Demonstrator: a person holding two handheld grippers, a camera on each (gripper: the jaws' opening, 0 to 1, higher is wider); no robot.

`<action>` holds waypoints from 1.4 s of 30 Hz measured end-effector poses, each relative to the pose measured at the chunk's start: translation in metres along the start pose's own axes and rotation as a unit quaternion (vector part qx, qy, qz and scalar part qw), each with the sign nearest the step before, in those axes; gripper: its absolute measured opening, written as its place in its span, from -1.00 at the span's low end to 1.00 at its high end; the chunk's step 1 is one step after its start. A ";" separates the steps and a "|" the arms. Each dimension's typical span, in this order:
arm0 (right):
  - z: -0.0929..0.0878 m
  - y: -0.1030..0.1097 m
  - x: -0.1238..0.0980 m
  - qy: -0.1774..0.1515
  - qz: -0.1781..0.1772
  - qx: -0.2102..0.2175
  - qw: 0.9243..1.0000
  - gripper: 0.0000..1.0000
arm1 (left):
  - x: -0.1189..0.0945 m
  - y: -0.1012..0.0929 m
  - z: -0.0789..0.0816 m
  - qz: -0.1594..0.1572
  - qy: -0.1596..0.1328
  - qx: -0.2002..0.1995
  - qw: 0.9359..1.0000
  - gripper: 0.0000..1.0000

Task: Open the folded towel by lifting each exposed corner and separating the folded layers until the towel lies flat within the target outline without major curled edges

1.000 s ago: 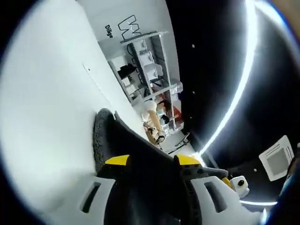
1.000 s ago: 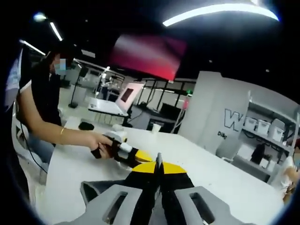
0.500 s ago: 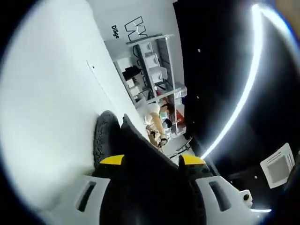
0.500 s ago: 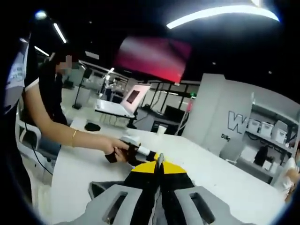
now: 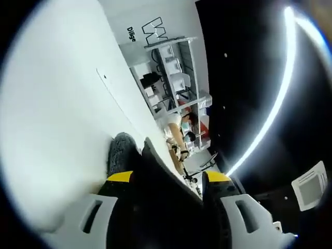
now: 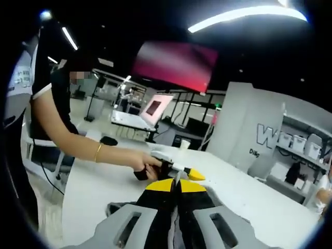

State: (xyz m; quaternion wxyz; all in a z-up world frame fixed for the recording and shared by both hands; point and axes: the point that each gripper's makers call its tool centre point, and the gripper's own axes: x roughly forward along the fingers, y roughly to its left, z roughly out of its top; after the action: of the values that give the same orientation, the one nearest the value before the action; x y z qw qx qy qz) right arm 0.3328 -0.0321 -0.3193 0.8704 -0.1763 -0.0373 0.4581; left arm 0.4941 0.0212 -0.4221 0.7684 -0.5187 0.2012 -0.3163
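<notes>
The dark grey towel (image 5: pixel 122 153) bulges up between my left gripper's (image 5: pixel 168 177) yellow-tipped jaws, which stand wide apart around it, so I call that gripper open. In the right gripper view, my right gripper (image 6: pixel 176 185) has its yellow tips pressed together on a thin sliver of towel edge. More dark towel (image 6: pixel 118 209) lies on the white table (image 6: pixel 98 181) under its left jaw. Just beyond the tips, a person's hand (image 6: pixel 145 165) holds the left gripper (image 6: pixel 179 170) close to the table.
A person (image 6: pixel 52 109) sits at the table's left side. A laptop (image 6: pixel 150 111), a cup (image 6: pixel 184 143) and a small black object (image 6: pixel 109 140) are farther back. Shelves with boxes (image 5: pixel 171 72) stand by a lettered white wall (image 6: pixel 259 137).
The left gripper's jaws have spread wider around the towel. In the right gripper view, the hand with the left gripper has come rightwards, closer to my right gripper's tips.
</notes>
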 end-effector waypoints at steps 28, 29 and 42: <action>-0.001 0.020 -0.002 0.001 0.022 -0.008 1.000 -1.00 | 0.030 0.021 0.008 0.031 0.014 -0.013 0.999 -0.66; 0.000 0.020 -0.003 0.001 0.021 -0.008 1.000 -1.00 | 0.029 0.022 0.008 0.031 0.016 -0.013 0.999 -0.72; 0.001 0.014 -0.011 -0.004 0.007 -0.011 1.000 -1.00 | 0.034 0.014 0.019 0.016 0.018 -0.044 0.999 -0.98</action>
State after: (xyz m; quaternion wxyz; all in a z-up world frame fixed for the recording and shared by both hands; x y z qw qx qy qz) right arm 0.3155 -0.0332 -0.3218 0.8652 -0.1843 -0.0441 0.4643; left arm 0.5346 0.0136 -0.4272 0.7460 -0.5433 0.2371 -0.3034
